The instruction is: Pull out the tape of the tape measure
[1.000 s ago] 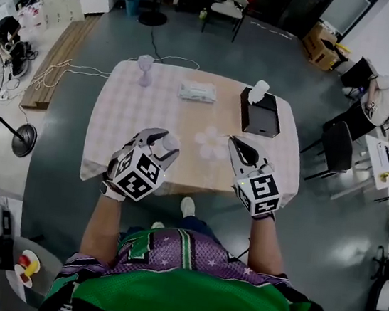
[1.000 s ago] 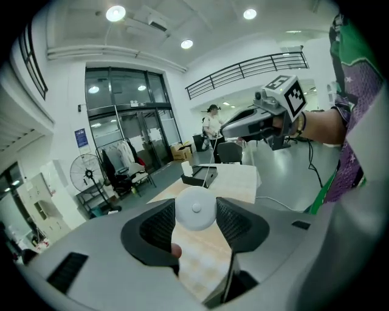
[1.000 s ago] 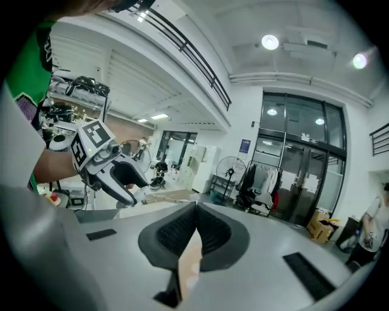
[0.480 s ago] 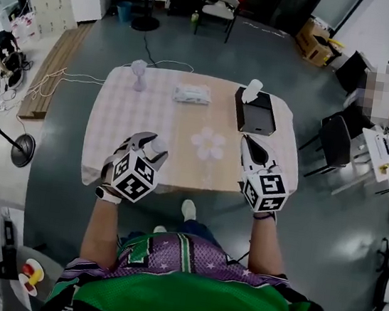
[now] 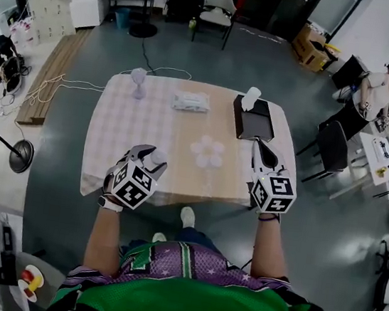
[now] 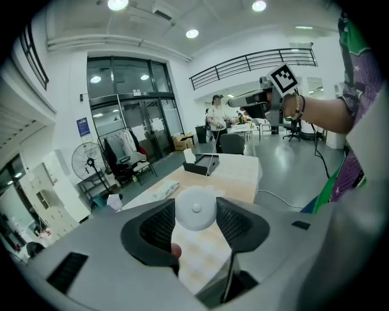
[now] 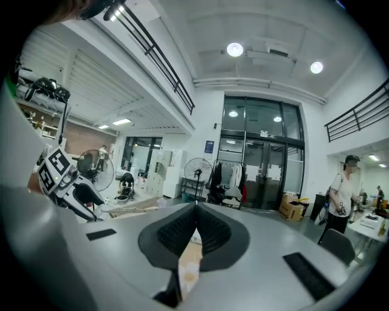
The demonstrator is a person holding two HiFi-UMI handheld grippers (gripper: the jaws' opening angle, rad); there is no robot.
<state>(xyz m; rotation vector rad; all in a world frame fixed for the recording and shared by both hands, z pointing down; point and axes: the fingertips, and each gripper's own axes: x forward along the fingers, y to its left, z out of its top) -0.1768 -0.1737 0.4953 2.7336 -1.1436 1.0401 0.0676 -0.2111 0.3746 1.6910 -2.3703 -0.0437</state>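
We count two grippers over the near edge of one table [image 5: 110, 139]: the left gripper [image 5: 147, 157] and the right gripper [image 5: 261, 148]. There is one round white tape measure [image 6: 196, 208]. Five single things lie on the table: one small goblet [image 5: 139, 79] at the far left corner, one white packet [image 5: 191, 101] along the far edge, one black tray [image 5: 255, 119] at the far right corner, one white object [image 5: 250, 98] at the tray's far edge, and one flower-shaped mat [image 5: 206, 152] mid-table. Around the table we count two chairs, one light chair [image 5: 219, 7] and one dark chair [image 5: 336, 146], two round-based floor stands, a far stand [image 5: 142, 29] and a left stand [image 5: 18, 155], and one seated person [image 5: 376, 87].
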